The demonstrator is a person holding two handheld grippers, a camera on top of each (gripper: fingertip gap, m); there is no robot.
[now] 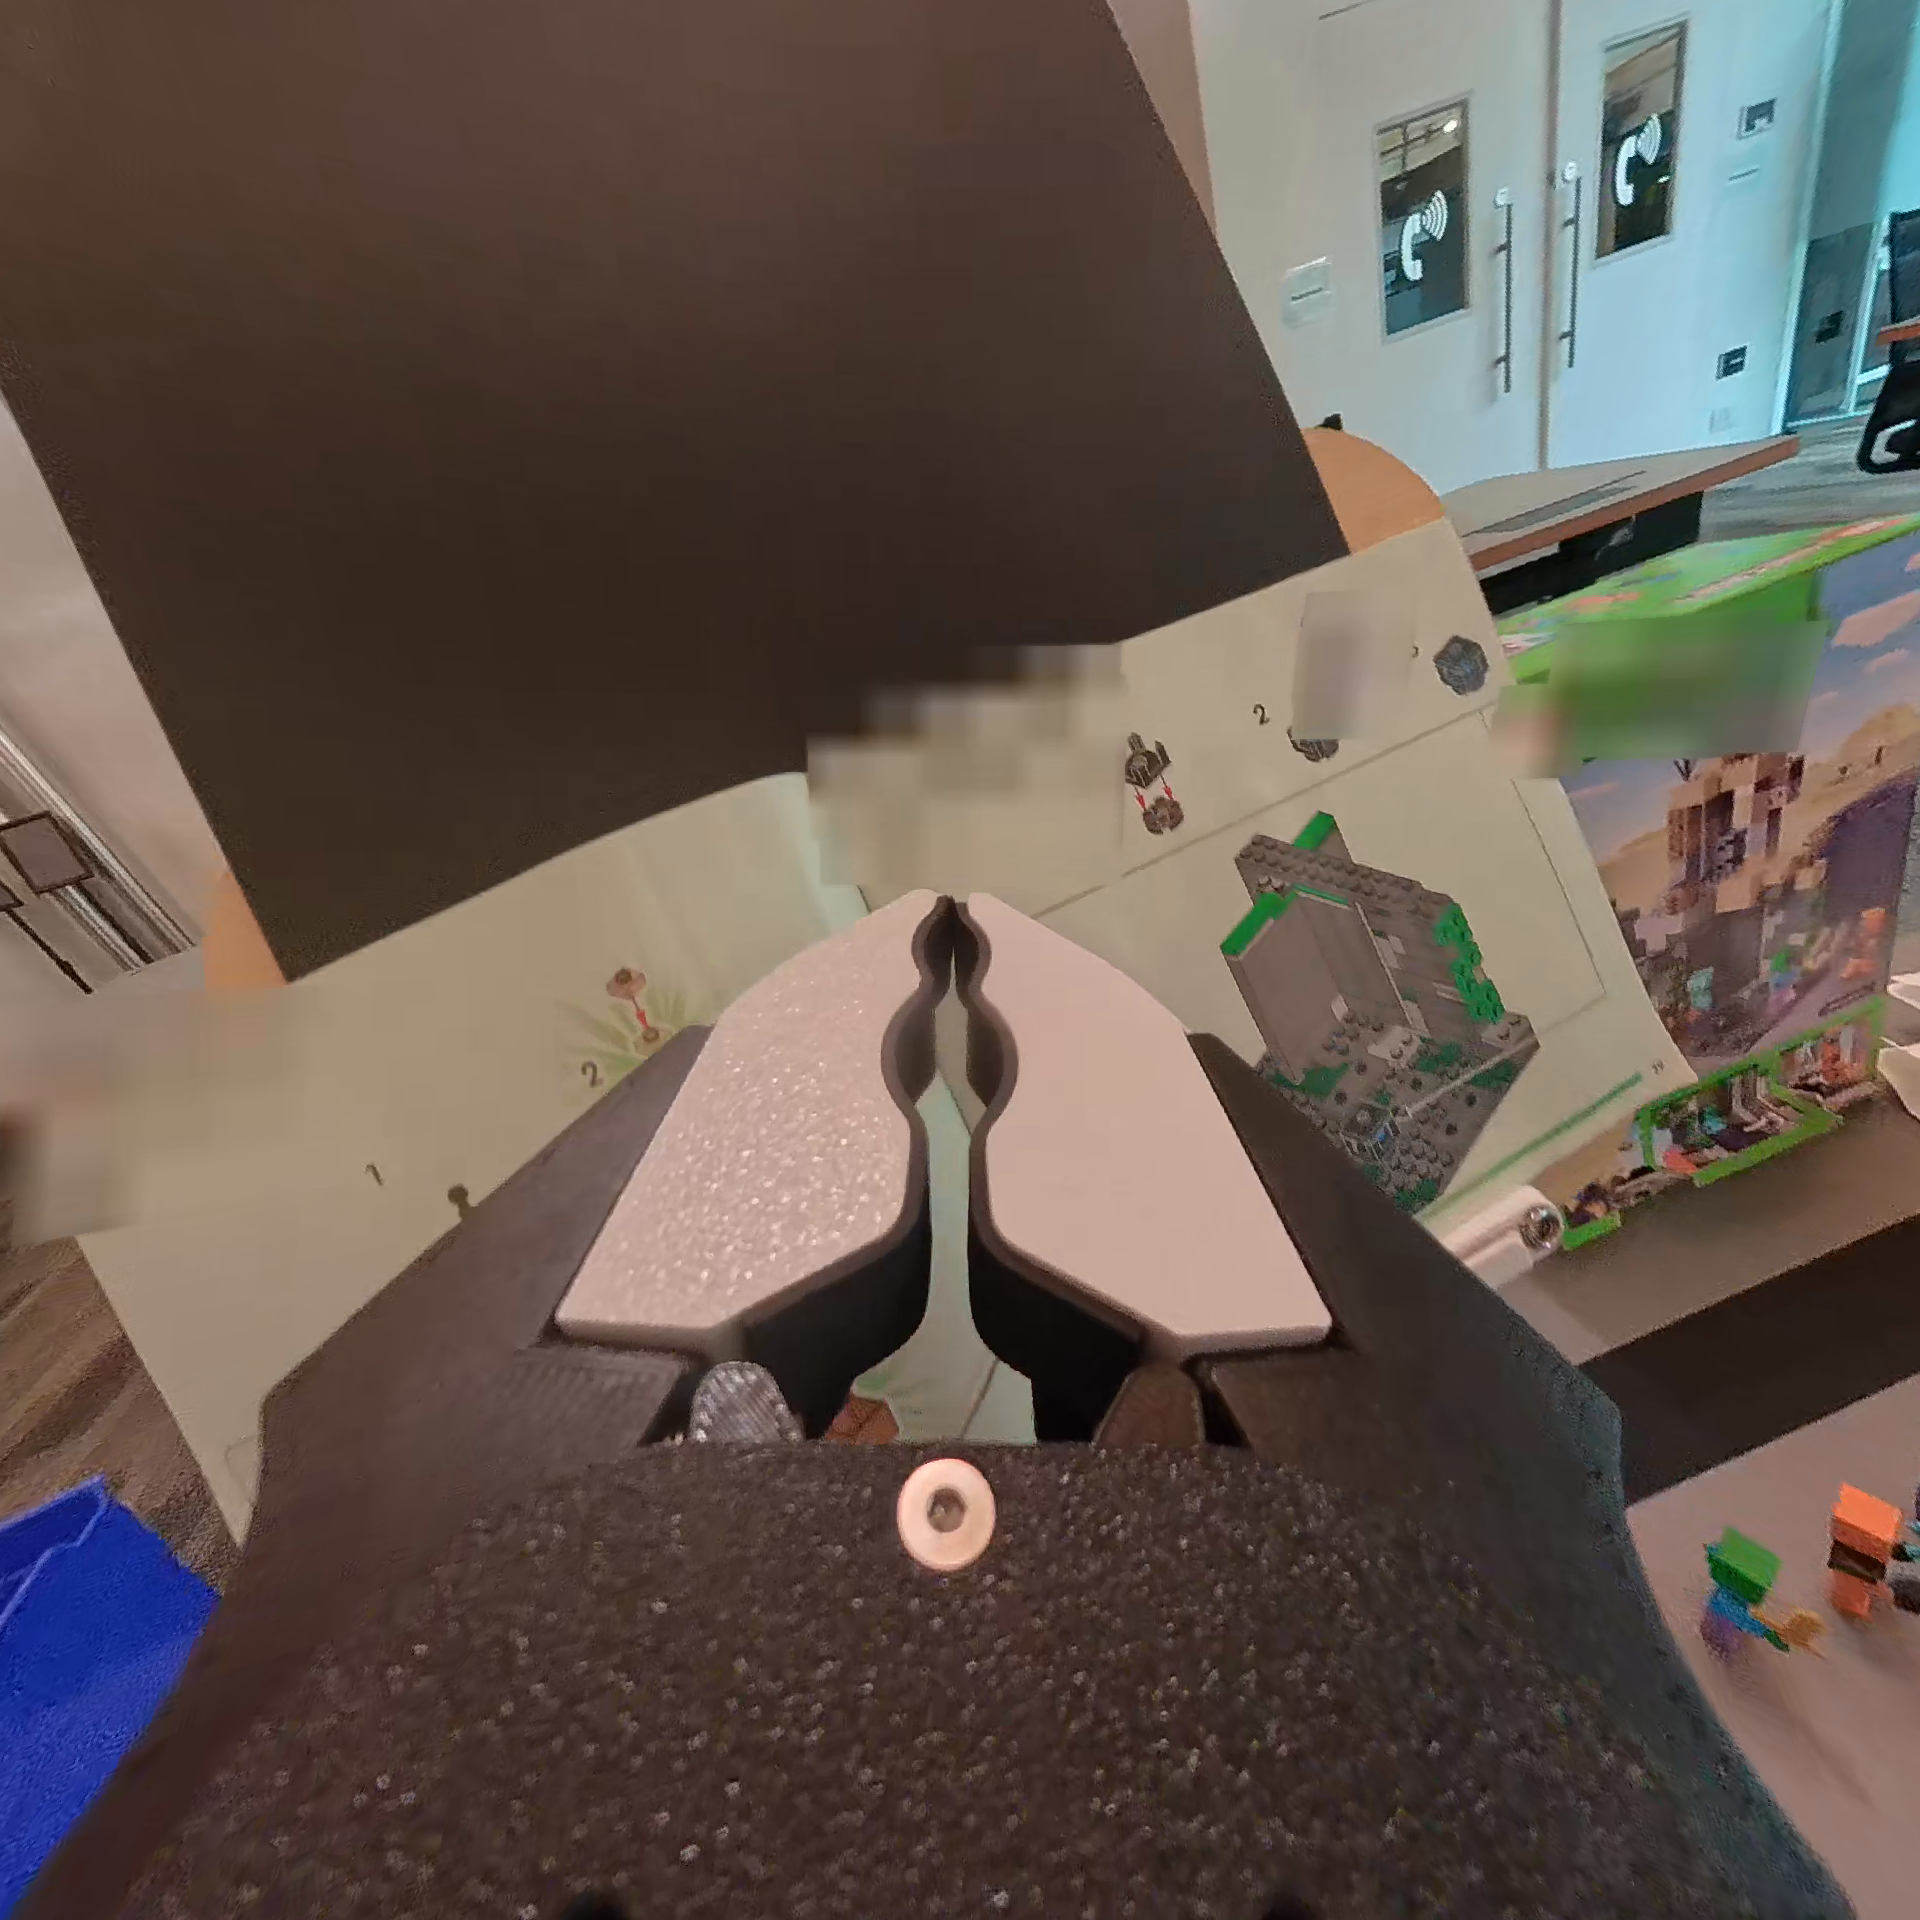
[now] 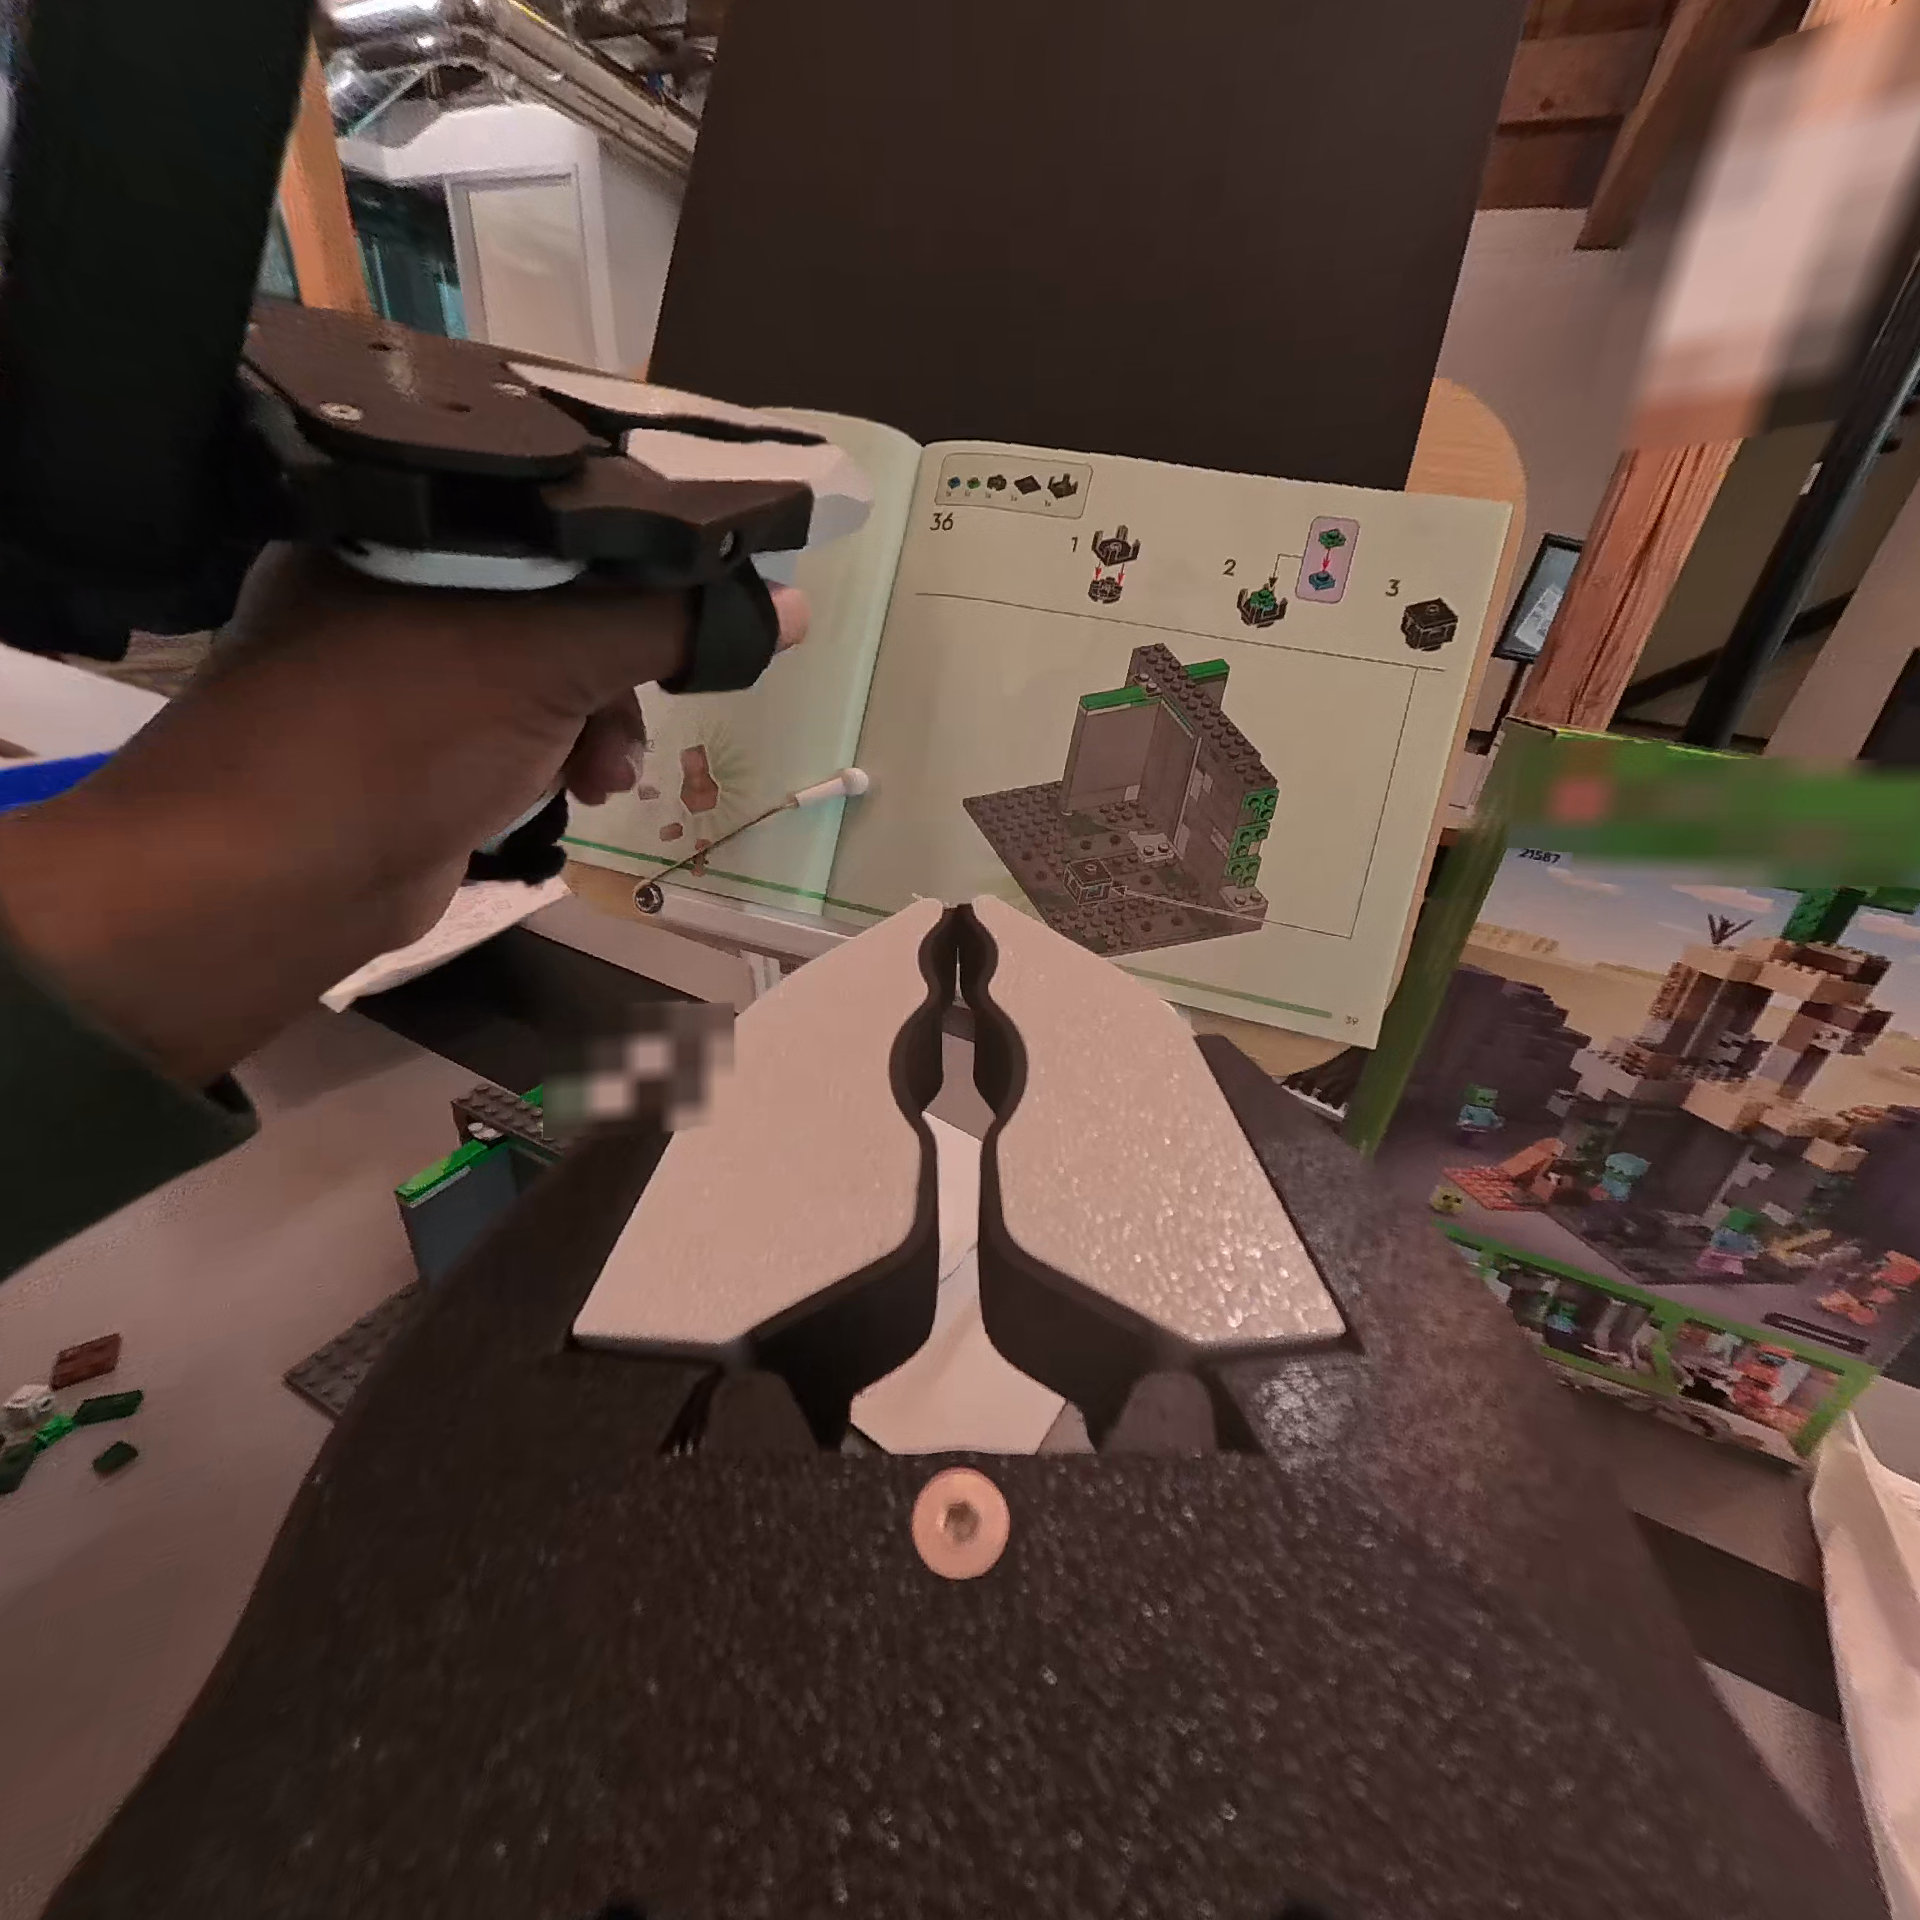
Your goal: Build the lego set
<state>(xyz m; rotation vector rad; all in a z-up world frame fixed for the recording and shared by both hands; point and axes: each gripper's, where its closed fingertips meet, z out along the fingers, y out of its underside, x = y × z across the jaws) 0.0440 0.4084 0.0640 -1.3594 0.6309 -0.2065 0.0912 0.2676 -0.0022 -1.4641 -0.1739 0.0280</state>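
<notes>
The open instruction booklet point(image 2: 1143, 727) stands propped against a dark panel; it also shows in the left wrist view point(image 1: 1299, 935). My left gripper point(image 1: 954, 914) is shut and empty, held up close in front of the booklet. It also shows in the right wrist view point(image 2: 821, 457), held by a hand point(image 2: 343, 790) at the booklet's left page. My right gripper point(image 2: 954, 914) is shut and empty, pointing at the booklet's right page. The partly built grey and green lego model point(image 2: 488, 1143) sits on the table, mostly hidden behind my right gripper.
The lego set box point(image 2: 1683, 1122) stands at the right; it also shows in the left wrist view point(image 1: 1766, 935). Several small loose pieces point(image 2: 62, 1403) lie at the left. Small lego figures point(image 1: 1808, 1579) stand on the table. A blue bin point(image 1: 73, 1662) sits at the lower left. There is about 15 centimetres between the tips of the two grippers.
</notes>
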